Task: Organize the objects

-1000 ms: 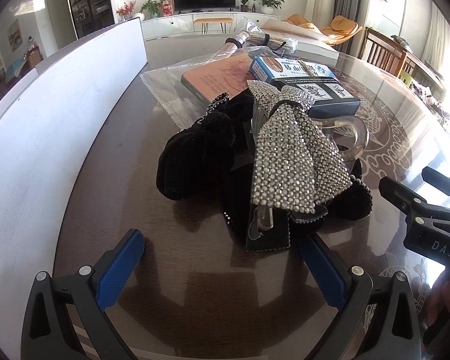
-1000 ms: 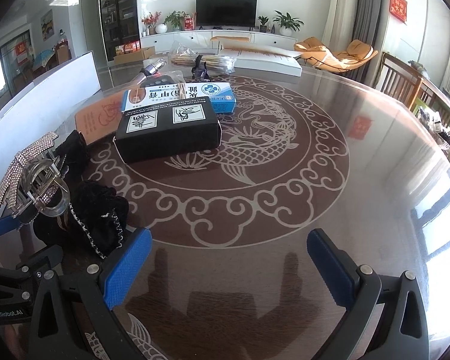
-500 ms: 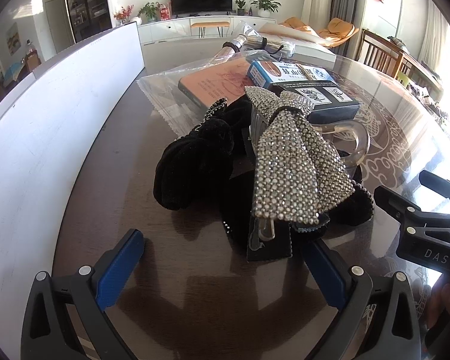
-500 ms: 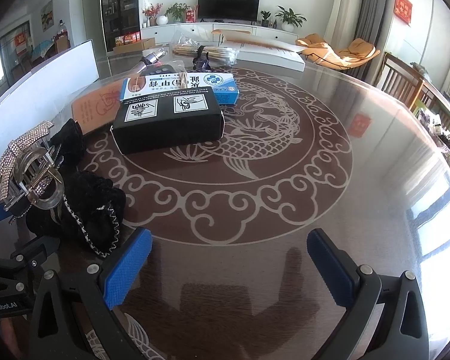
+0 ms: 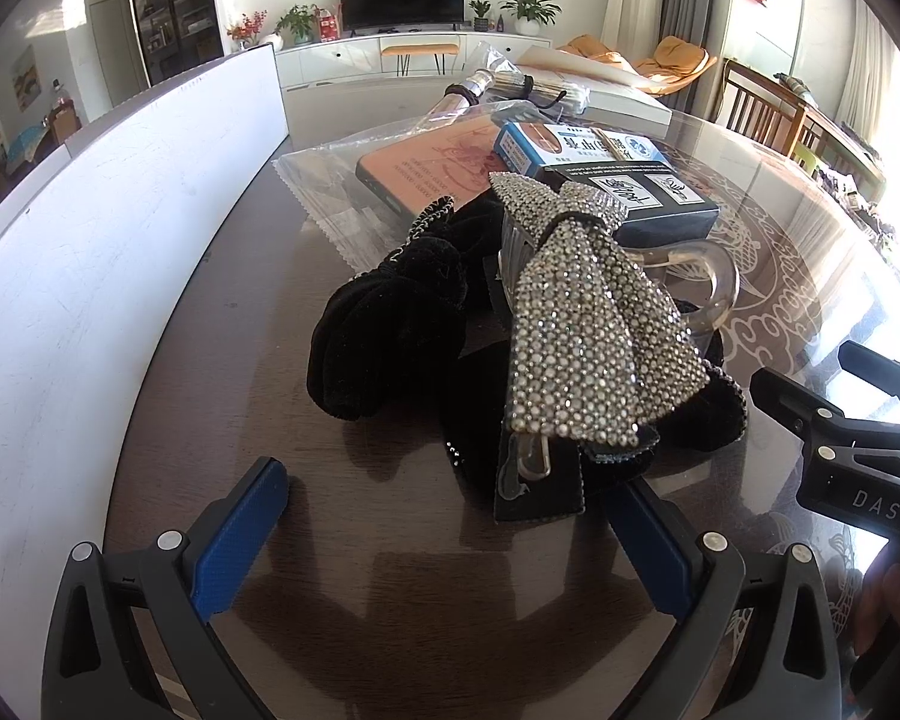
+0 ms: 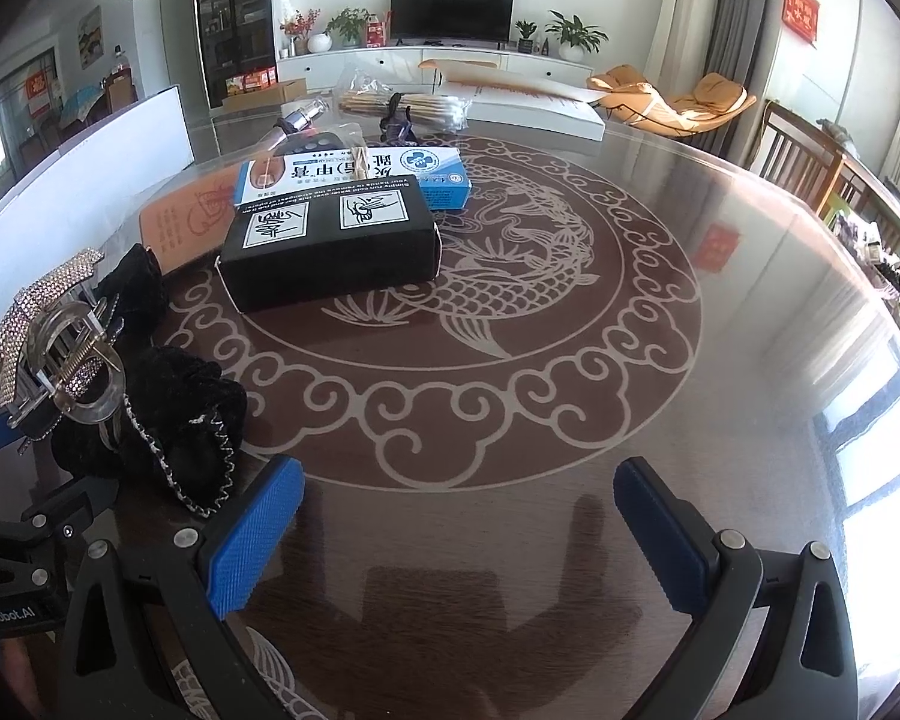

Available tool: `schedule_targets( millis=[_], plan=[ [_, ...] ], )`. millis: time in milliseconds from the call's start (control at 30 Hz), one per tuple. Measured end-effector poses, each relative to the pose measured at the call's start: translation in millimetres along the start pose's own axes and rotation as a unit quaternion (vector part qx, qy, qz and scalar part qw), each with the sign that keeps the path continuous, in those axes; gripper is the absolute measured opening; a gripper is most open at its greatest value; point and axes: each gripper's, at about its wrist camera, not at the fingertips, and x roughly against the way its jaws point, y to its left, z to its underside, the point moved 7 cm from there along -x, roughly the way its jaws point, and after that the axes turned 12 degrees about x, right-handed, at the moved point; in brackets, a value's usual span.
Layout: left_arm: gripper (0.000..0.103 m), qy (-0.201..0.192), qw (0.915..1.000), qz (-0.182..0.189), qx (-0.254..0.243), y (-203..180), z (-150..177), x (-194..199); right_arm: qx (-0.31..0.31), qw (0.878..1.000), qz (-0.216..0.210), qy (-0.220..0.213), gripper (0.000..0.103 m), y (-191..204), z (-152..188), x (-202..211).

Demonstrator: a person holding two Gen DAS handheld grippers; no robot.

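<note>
A pile of hair accessories lies on the glass table: a rhinestone bow clip (image 5: 588,330) on a black card, a black velvet scrunchie (image 5: 384,336) and a clear claw clip (image 5: 705,276). My left gripper (image 5: 444,516) is open just short of the pile, its right pad close to the card's corner. In the right wrist view the same pile (image 6: 78,360) sits at the far left. My right gripper (image 6: 456,528) is open over bare table with nothing between its fingers. Behind the pile lie a black box (image 6: 330,240) and a blue-and-white box (image 6: 354,171).
An orange booklet in a clear bag (image 5: 426,174) lies behind the scrunchie. A white board (image 5: 90,240) stands along the table's left side. A bagged bundle of sticks (image 6: 402,105) and a white flat box (image 6: 528,108) lie at the far edge. Wooden chairs (image 6: 810,162) stand at the right.
Both views shift only slightly; the left gripper has edged a little closer to the hair accessories. Nothing has been taken hold of or moved.
</note>
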Motion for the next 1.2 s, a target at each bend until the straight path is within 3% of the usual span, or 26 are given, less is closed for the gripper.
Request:
schedule_targets(
  millis=[1200],
  plan=[
    [0.103,0.0,1.0,-0.001,0.002,-0.3,0.9,0.9,-0.002,1.0,-0.012,0.002,0.103,2.1,-0.5,-1.2]
  ],
)
